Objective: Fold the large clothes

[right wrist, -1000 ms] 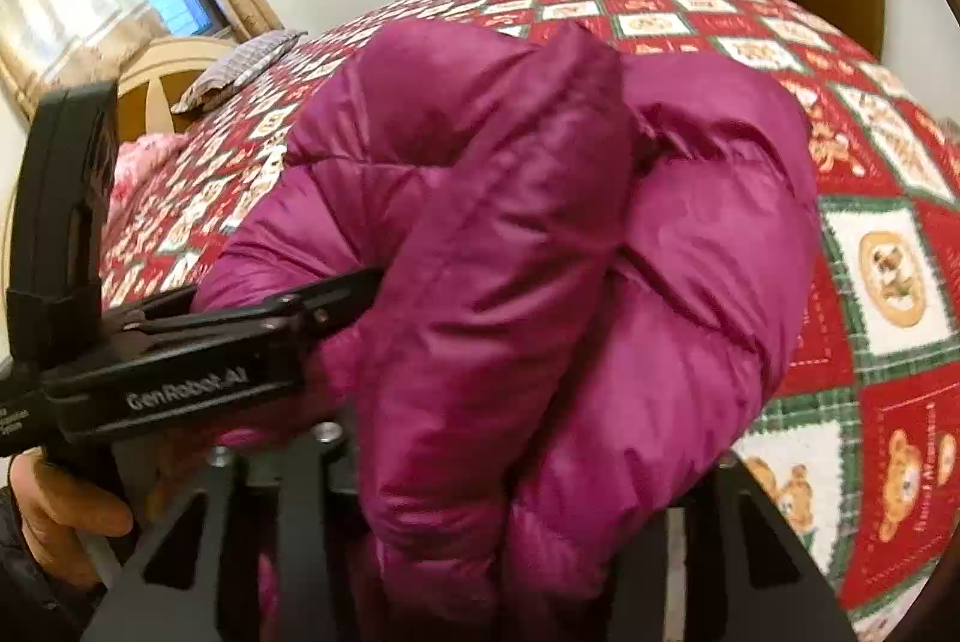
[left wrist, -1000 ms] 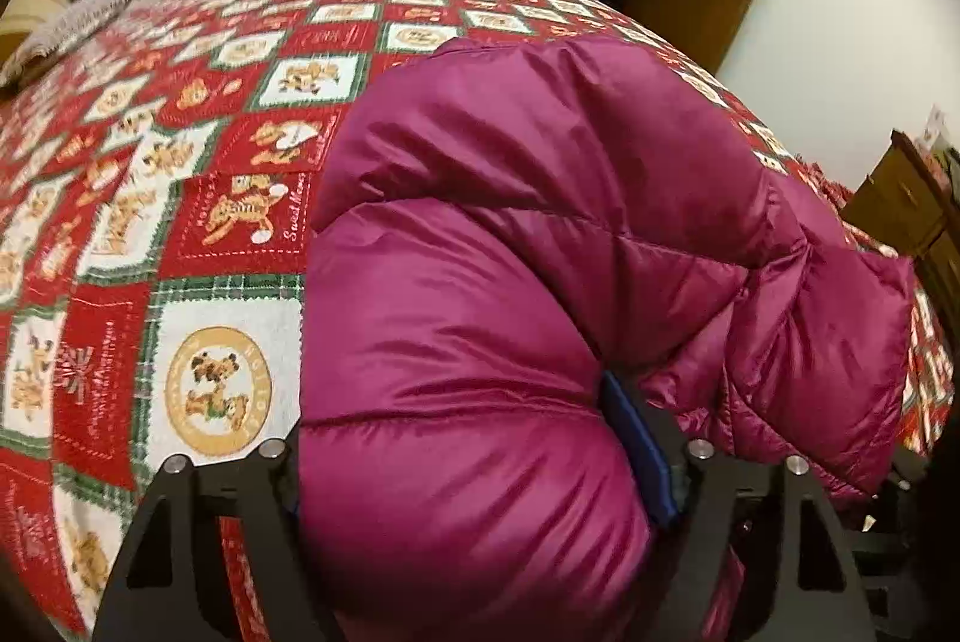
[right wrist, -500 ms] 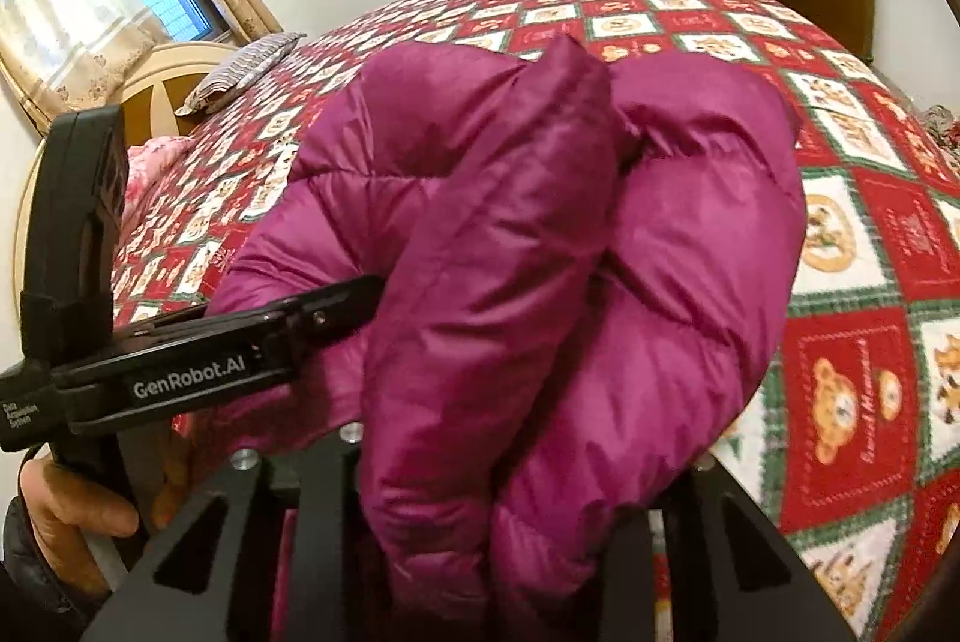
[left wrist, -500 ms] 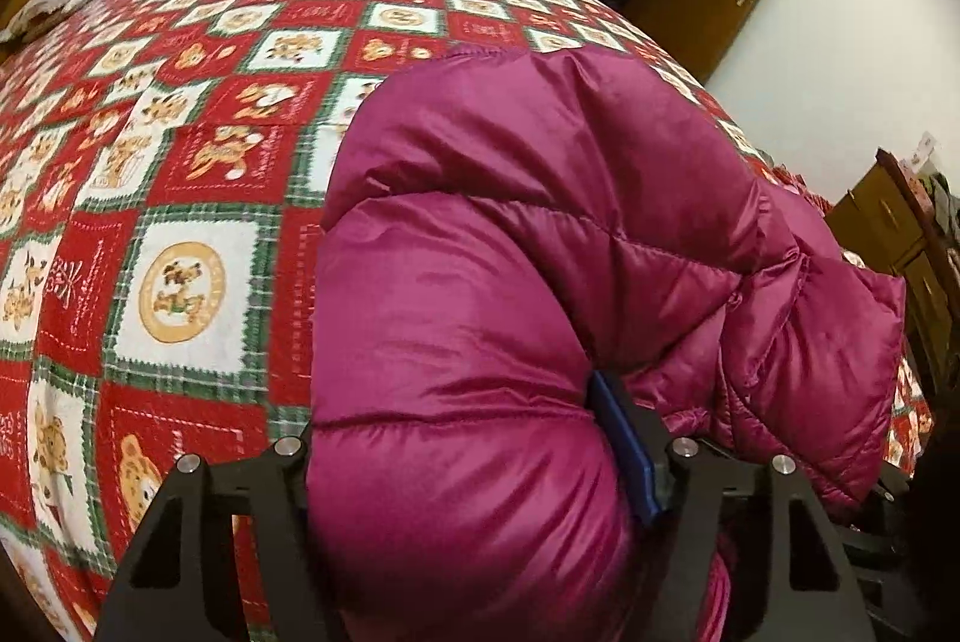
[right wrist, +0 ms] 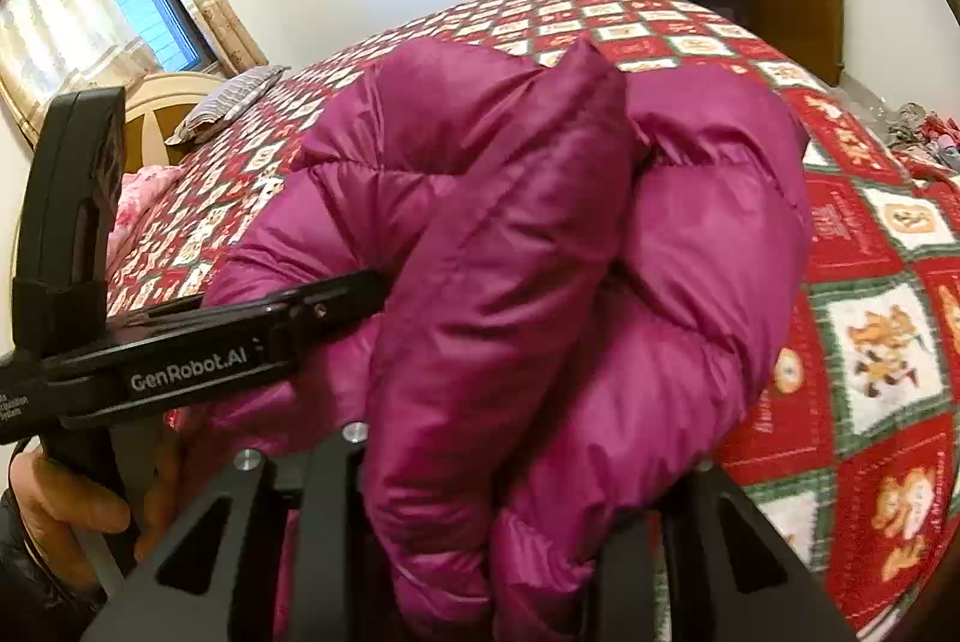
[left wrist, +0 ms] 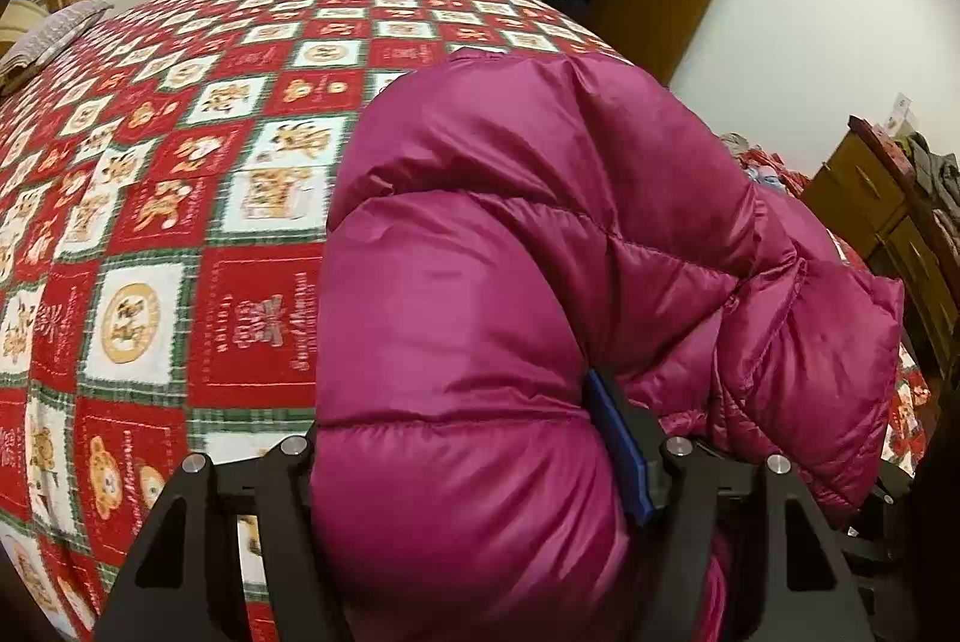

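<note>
Between your left gripper (left wrist: pixel 462 468) fingers bulges a thick fold of the one magenta down jacket (left wrist: pixel 540 246), and your right gripper (right wrist: pixel 510 486) is likewise clamped on a bunched fold, each gripper spread only by the padding. You seem mid-carry of a folded bundle; next, lower it evenly onto the single bear-print bedspread (left wrist: pixel 180 198) beyond the fingers, then release both together.

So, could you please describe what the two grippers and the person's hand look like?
Both grippers are matte black with triangular cut-outs and silver screw heads. The left gripper has a blue finger pad; its body reads "GenRobot.AI" in white. A bare hand in a dark sleeve grips its handle.
</note>
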`<action>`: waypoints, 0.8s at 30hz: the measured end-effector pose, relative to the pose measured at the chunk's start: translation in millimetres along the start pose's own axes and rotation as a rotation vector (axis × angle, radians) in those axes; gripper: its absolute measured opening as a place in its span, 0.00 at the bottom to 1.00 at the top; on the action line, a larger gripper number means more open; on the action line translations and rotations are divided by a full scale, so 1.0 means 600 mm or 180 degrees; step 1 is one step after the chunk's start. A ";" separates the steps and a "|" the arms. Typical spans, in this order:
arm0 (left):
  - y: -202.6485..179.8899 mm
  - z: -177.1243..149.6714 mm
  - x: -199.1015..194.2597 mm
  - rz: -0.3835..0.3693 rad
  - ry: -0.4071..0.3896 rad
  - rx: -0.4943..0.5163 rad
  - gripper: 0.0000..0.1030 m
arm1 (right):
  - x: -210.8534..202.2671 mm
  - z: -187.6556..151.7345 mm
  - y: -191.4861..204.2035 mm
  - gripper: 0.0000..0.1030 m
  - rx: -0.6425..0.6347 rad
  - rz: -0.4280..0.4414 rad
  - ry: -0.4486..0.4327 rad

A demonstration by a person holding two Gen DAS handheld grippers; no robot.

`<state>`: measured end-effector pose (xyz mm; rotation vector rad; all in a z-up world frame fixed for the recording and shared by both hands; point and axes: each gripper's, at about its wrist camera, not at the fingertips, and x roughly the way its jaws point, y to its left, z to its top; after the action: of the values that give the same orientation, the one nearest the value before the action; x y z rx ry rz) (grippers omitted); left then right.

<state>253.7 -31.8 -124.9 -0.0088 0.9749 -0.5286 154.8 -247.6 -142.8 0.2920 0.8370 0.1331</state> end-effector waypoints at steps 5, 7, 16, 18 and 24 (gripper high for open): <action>-0.047 0.006 0.005 -0.0065 -0.0009 0.0116 0.66 | -0.025 -0.001 -0.026 0.32 0.0040 -0.0117 -0.0070; -0.066 0.011 0.011 -0.0100 -0.0004 0.0163 0.66 | -0.038 0.000 -0.044 0.32 0.0039 -0.0194 -0.0098; -0.143 0.035 0.038 -0.0260 -0.0015 0.0219 0.66 | -0.080 0.029 -0.106 0.32 -0.0124 -0.0546 -0.0125; -0.153 0.042 0.048 -0.0269 0.0007 0.0197 0.66 | -0.080 0.038 -0.113 0.32 -0.0210 -0.0623 -0.0101; -0.176 0.061 0.093 -0.0279 0.0149 0.0029 0.66 | -0.061 0.066 -0.142 0.31 -0.0481 -0.0886 0.0024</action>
<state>262.6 -156.3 -122.6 -0.0312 1.0212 -0.6161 160.2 -344.9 -118.2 0.0315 0.8619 -0.0627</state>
